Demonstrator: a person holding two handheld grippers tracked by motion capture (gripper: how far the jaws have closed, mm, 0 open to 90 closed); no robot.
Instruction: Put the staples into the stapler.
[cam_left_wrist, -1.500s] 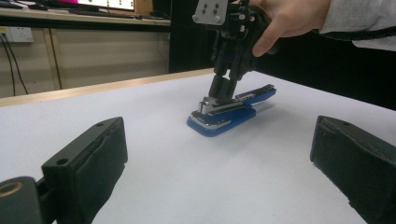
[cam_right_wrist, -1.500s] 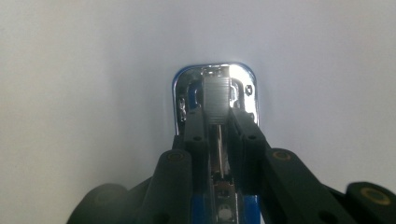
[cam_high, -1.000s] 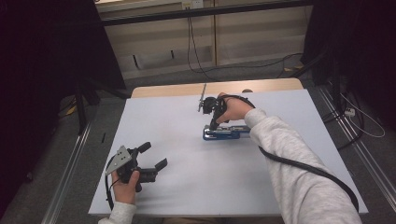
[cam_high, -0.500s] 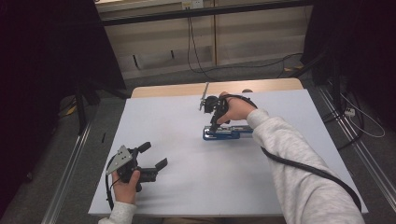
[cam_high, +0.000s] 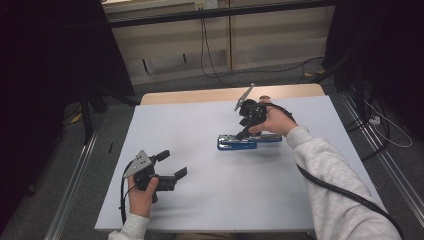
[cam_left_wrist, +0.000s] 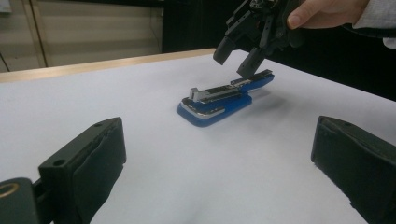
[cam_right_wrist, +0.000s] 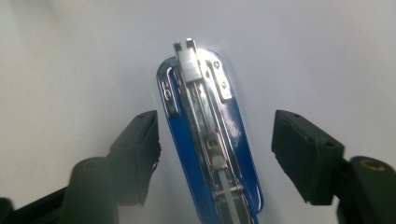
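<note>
Blue stapler (cam_high: 248, 141) flat on the white bench (cam_high: 200, 200), right of centre, long axis running left–right in the high view. Right tongs (cam_high: 246, 131) directly above it, pointing down, far nearer than the left. In the right gripper view, long axis running up between the pads, which stand apart on either side, touching nothing: jaws just opened, nothing held. Left tongs (cam_high: 172, 165) well apart near the front left, spread wide and empty, stapler ahead of them.

White table (cam_high: 210, 200) with wood far edge, cables (cam_high: 210, 55) on floor behind, beige wall panels (cam_high: 270, 40).
</note>
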